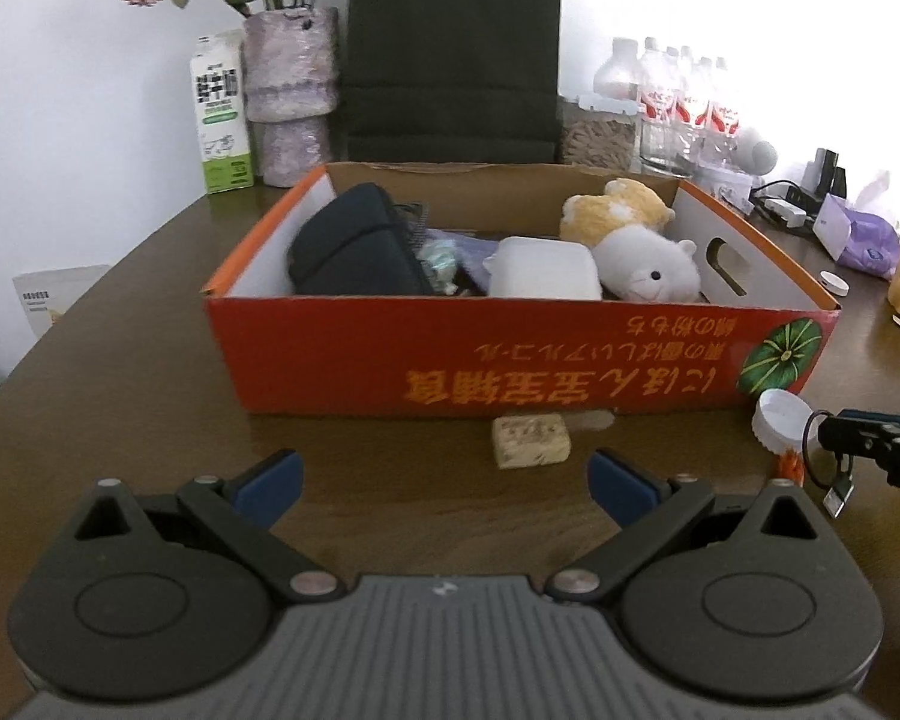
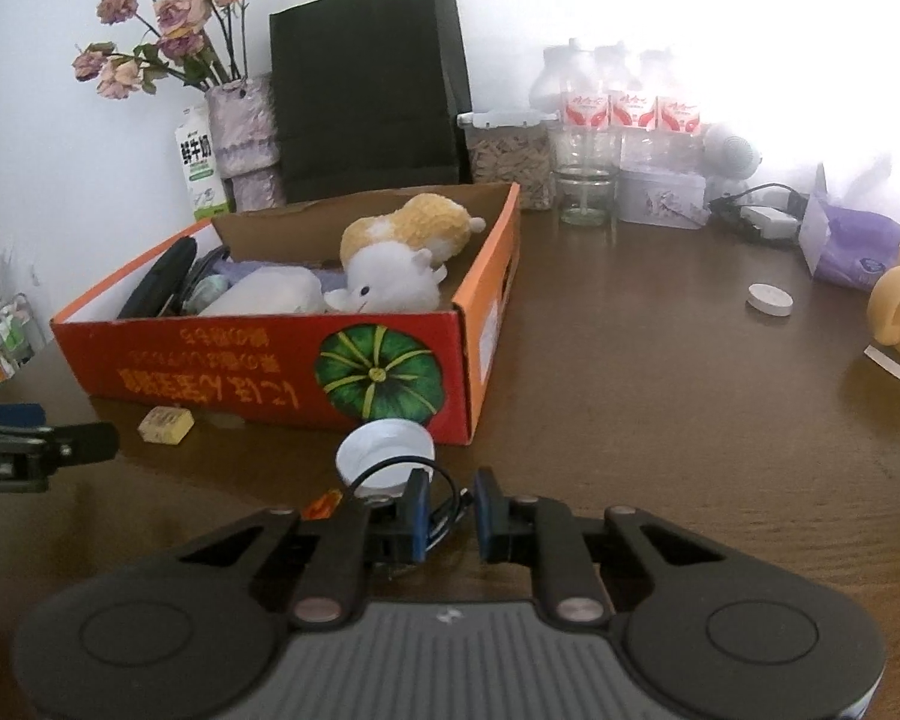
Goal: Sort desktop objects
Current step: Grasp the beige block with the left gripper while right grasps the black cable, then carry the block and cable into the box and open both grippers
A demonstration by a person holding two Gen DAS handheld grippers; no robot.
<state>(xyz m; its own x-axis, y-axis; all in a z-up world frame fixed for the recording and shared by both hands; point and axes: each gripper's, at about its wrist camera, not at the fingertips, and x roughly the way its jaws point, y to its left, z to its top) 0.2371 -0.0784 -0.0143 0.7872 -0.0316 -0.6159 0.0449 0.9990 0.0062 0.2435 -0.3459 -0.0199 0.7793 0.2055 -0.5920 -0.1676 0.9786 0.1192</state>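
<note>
The right gripper (image 2: 448, 513) had its blue pads drawn narrow on a thin black cable loop (image 2: 444, 495) with a small plug, low over the near part of the brown wooden table (image 2: 660, 372), just in front of the right front corner of the orange cardboard box printed with a green pumpkin (image 2: 270, 375). From the right wrist view the cable ran between the pads, though how firmly it was pinched was hard to tell. The step in hand looked like lifting that cable into the box, and doing it well would mean raising it straight, clear of the white ribbed plastic cap (image 2: 385, 459) lying just beyond the fingers, so the dangling plug did not drag the cap or catch the box wall.

The left gripper (image 1: 444, 483) stood wide and empty, aimed at a small pale rectangular block (image 1: 531, 440) lying beside the box's front wall.

The cable was slim, limp and glossy, coiled in a loose ring. The box already held a dark pouch (image 1: 354, 246), a white lidded container (image 1: 543, 269) and a white and yellow plush toy (image 1: 636, 240)
</note>
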